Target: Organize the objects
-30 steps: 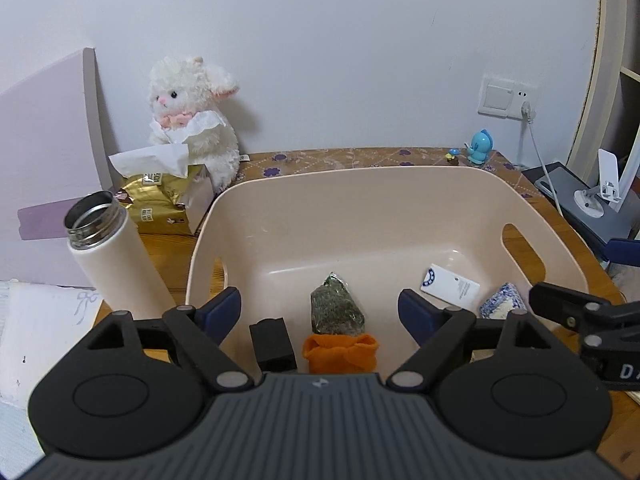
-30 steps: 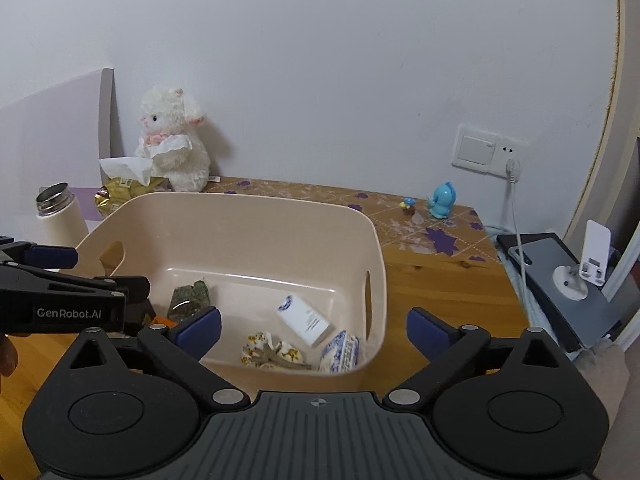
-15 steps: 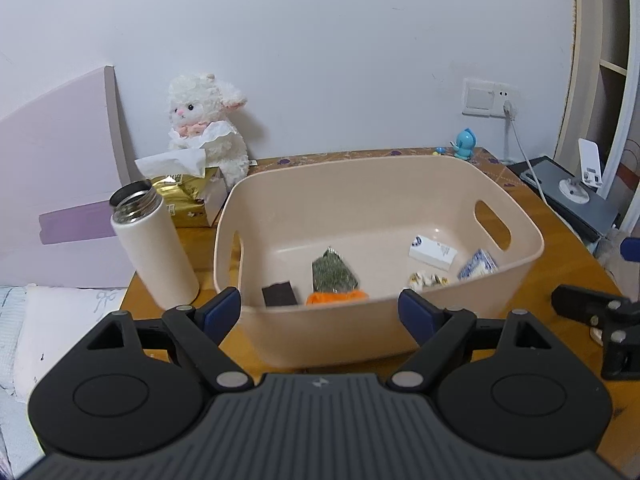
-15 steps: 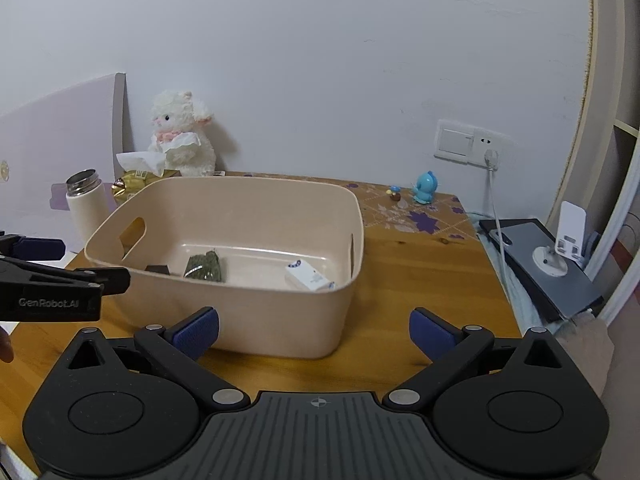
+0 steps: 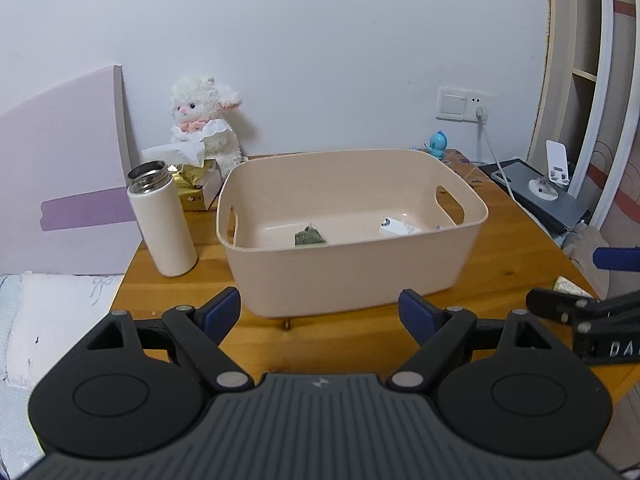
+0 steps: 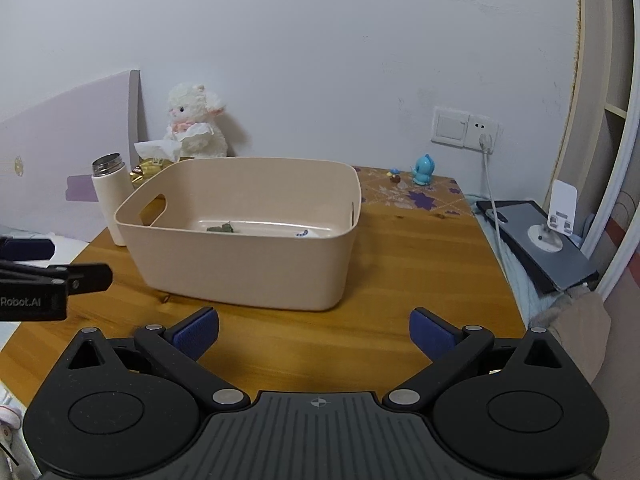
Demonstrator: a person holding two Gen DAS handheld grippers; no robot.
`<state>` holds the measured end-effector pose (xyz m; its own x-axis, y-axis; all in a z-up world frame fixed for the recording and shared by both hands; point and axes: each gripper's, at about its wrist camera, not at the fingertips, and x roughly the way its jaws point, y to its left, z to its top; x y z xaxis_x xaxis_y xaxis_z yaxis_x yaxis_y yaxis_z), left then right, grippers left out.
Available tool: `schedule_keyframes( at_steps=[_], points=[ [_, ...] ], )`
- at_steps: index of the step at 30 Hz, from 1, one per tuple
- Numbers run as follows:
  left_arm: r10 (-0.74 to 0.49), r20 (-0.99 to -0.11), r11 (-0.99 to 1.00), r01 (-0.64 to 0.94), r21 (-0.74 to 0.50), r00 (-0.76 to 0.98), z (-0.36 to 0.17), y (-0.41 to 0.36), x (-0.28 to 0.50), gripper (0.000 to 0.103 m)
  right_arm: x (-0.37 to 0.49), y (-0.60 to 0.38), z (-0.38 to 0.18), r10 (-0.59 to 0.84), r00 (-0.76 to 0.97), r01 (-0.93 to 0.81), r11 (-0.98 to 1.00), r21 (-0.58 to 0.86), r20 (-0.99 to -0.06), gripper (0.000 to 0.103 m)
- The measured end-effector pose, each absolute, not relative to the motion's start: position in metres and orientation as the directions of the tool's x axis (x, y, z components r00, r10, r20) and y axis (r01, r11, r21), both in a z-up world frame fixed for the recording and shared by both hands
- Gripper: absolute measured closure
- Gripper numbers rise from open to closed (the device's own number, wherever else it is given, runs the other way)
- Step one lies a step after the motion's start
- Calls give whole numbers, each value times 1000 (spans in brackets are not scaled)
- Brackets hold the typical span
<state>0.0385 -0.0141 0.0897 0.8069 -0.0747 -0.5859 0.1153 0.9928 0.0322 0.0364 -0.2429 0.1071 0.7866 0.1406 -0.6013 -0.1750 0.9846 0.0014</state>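
A beige plastic bin (image 5: pixel 352 264) (image 6: pixel 248 264) stands on the wooden table (image 5: pixel 500 264) (image 6: pixel 420 280). Inside it I see a green packet (image 5: pixel 309 236) (image 6: pixel 221 228) and a white box (image 5: pixel 394 227) (image 6: pixel 304 233); its near wall hides whatever else lies on its floor. My left gripper (image 5: pixel 320 312) is open and empty, held back from the bin's near side. My right gripper (image 6: pixel 314 330) is open and empty, in front of the bin's right corner. Each gripper shows at the edge of the other's view.
A white flask (image 5: pixel 162 220) (image 6: pixel 110 196) stands left of the bin. Behind it are a tissue box (image 5: pixel 196 188) and a plush lamb (image 5: pixel 204 120) (image 6: pixel 194 120). A blue figurine (image 5: pixel 438 144) (image 6: pixel 424 168) is at the back. A dark tablet with a stand (image 6: pixel 540 240) lies right of the table.
Both grippers have pulled back and up from the bin, which now looks smaller and farther away. Both stay open and empty. The objects in the bin have not moved.
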Motion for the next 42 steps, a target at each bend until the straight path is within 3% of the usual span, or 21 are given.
schedule_keyframes(
  at_steps=[13, 31, 42],
  points=[
    [-57, -600, 997, 79, 10, 798, 89, -1, -6, 16, -7, -256, 106, 153, 789, -153, 987, 50, -594, 0],
    [-37, -609, 997, 68, 27, 792, 92, 0, -39, 15, -38, -250, 128, 169, 816, -194, 981, 13, -553, 0],
    [-39, -623, 998, 56, 7, 781, 94, 4, -38, 10, -22, -251, 116, 159, 791, -185, 983, 18, -591, 0]
  ],
)
